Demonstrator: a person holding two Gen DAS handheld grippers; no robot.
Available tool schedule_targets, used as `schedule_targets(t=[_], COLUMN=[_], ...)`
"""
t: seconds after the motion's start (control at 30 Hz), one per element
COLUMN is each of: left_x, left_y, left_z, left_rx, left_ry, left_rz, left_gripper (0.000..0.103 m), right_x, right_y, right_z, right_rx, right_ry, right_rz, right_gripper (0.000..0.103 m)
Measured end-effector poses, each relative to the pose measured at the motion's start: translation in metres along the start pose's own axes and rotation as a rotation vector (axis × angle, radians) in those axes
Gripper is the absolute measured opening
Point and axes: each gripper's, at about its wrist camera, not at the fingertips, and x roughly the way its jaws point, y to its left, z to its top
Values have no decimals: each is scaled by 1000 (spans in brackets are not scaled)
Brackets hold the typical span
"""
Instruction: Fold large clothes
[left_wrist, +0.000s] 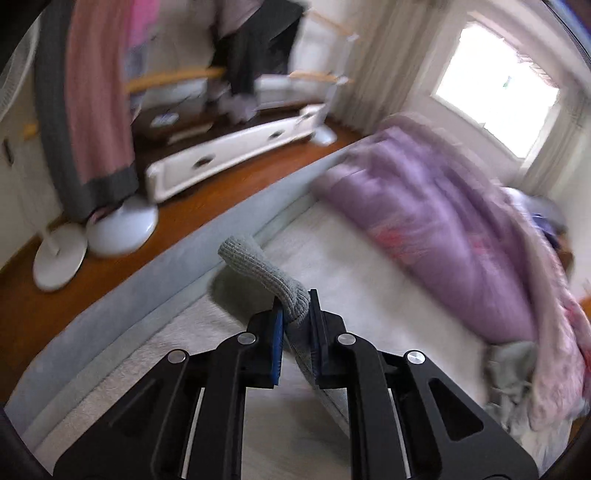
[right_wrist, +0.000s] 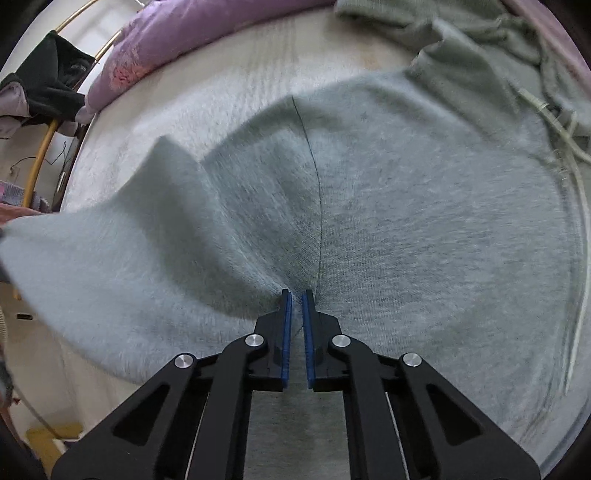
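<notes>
A large grey sweatshirt (right_wrist: 406, 221) lies spread on the white bed (right_wrist: 229, 74). My right gripper (right_wrist: 297, 295) is shut on a pinch of its fabric near the sleeve seam, and the sleeve (right_wrist: 110, 258) stretches up and away to the left. My left gripper (left_wrist: 295, 306) is shut on the sleeve's ribbed cuff (left_wrist: 258, 269) and holds it above the bed (left_wrist: 332, 258). The hood and its drawstrings (right_wrist: 554, 122) lie at the upper right.
A purple quilt (left_wrist: 443, 221) is bunched along the far side of the bed. Beside the bed are a wooden floor (left_wrist: 110, 280), two white fan bases (left_wrist: 122, 229), a white drawer unit (left_wrist: 229, 155) and a rack with hanging clothes (left_wrist: 96, 103). A window (left_wrist: 495, 88) is bright.
</notes>
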Motion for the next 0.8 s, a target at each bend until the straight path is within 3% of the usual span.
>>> schedule_targets(t=[0.07,0.17,0.3,0.47,0.6,0.7,0.8], left_x=[-30,-58,-83,-83,-69,-56,-47], left_y=[-46,-106,-205,-324,-411,-458,-480], left_z=[1,-5,-42,-124,-212,-276,-335], left_rx=[108,183,311,427,494,565,618], left_ry=[-53,-83,-92,-6,135,210,288], left_rz=[-52,-172,-277,-364,-431,-433,-409], left_gripper=[12,12,12,12,12,12,12], right_x=[-12,-49,-120,-227,-297,-331,-350], right_y=[-7,-32,-95,-202,-285,-342,-398], right_z=[3,5,3,-7,-17,-27,-31], right_rx=[-2,21,69,136,176,237,313], right_ry=[-3,-64,-180,-331,-416,-448,-447], right_rz=[47,81,57,-54,-175,-256,-338], right_gripper=[5,8,10,11,11,11,12])
